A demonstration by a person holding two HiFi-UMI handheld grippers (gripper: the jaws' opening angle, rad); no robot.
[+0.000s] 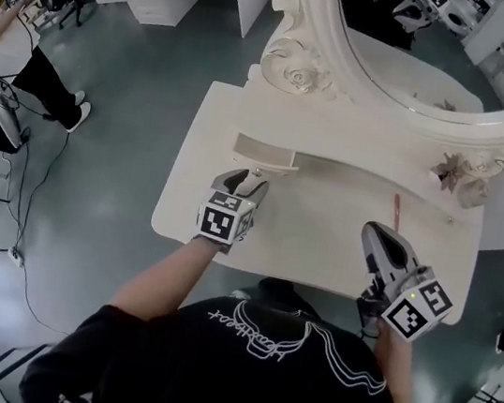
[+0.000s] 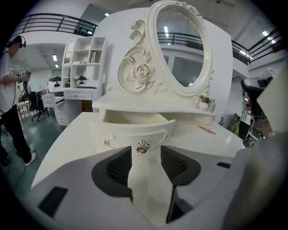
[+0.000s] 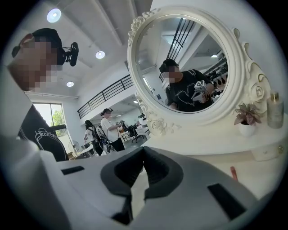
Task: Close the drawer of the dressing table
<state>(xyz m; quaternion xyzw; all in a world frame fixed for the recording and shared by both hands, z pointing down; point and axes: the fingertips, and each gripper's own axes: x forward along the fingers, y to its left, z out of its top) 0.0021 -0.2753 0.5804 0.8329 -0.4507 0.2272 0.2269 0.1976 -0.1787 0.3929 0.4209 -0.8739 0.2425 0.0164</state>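
Observation:
The white dressing table (image 1: 321, 245) has a small drawer (image 1: 266, 154) pulled out under its mirror shelf. In the left gripper view the drawer front (image 2: 130, 133) curves toward me, and its metal knob (image 2: 143, 146) sits just beyond the fingertips. My left gripper (image 1: 253, 180) (image 2: 146, 156) is open in front of the drawer, level with the knob, and nothing is pressed between its pads. My right gripper (image 1: 372, 232) (image 3: 144, 152) hovers over the table's right part with its tips together and nothing in them.
An oval mirror (image 1: 429, 44) in a carved frame stands behind the drawer. A small potted plant (image 1: 448, 170) and a bottle (image 3: 274, 110) sit on the shelf at the right. A red pen (image 1: 397, 209) lies on the tabletop. A person (image 1: 52, 88) stands on the floor at the left.

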